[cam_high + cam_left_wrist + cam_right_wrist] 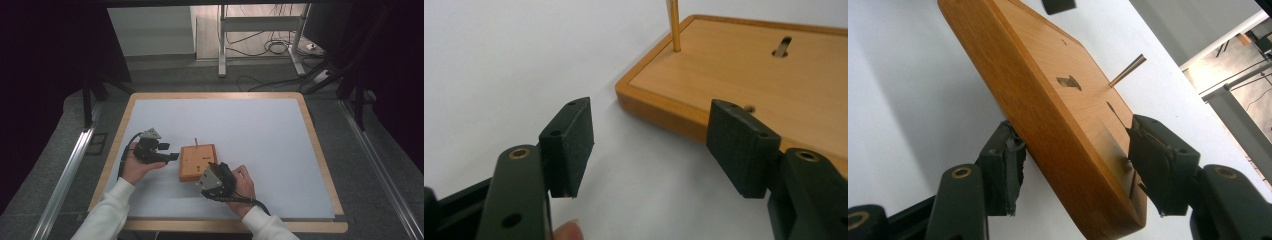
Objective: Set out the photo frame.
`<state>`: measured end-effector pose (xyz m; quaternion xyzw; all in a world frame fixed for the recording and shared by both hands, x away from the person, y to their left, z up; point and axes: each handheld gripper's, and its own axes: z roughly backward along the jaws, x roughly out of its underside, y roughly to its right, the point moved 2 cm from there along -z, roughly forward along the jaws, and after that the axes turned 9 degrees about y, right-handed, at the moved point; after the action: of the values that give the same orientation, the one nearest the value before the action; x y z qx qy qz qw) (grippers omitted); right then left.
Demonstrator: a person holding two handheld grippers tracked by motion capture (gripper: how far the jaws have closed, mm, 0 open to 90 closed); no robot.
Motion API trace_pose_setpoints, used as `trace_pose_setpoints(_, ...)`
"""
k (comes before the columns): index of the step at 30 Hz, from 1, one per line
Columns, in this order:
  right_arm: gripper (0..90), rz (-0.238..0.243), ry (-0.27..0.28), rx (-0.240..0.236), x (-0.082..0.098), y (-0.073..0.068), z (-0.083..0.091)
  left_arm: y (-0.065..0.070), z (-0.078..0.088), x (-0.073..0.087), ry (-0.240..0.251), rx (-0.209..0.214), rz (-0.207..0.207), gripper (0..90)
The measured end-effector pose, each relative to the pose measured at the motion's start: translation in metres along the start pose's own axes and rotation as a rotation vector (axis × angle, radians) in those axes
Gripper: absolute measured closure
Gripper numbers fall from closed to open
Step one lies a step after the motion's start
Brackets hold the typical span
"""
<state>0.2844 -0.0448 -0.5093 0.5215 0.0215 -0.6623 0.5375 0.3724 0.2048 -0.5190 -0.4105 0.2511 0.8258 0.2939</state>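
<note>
On the counter (pixel 270 135): right gripper (pixel 1075 165) jaws clamp the board (pixel 198 162) edge; left gripper (pixel 651 145) jaws wide, empty; one peg (pixel 673 25) seated, slots unfilled.

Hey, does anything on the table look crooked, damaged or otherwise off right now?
Nothing looks broken or spilled. The wooden board lies flat on the white table, its thin peg upright at a far corner. The right gripper clamps the board's near edge; the left gripper is open beside it, holding nothing.

1 wooden board (pixel 198 161), 1 thin peg (pixel 196 142) in it, 2 grippers, 1 table (pixel 260 125).
</note>
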Motion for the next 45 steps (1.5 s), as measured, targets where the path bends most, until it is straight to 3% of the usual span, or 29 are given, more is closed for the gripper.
trace_pose_setpoints(9, 40.9, -0.009, -0.005, 0.001, -0.002, 0.004, 0.0, -0.005, 0.009, 0.016, 0.009, -0.016, 0.031, 34.8)
trace_pose_setpoints(13, 41.2, -0.013, -0.006, 0.002, -0.004, 0.007, 0.001, -0.006, 0.012, 0.024, 0.0, -0.026, 0.026, 34.8)
trace_pose_setpoints(17, 41.7, -0.022, -0.008, -0.001, -0.006, 0.011, 0.001, -0.004, 0.013, 0.029, -0.022, -0.039, -0.006, 34.5)
trace_pose_setpoints(27, 45.0, -0.012, -0.017, -0.017, -0.015, 0.021, 0.002, -0.002, 0.008, 0.032, -0.035, -0.023, -0.015, 34.5)
trace_pose_setpoints(45, 49.0, 0.015, -0.042, -0.027, -0.029, 0.044, -0.004, -0.01, 0.01, 0.035, -0.028, -0.023, 0.006, 34.5)
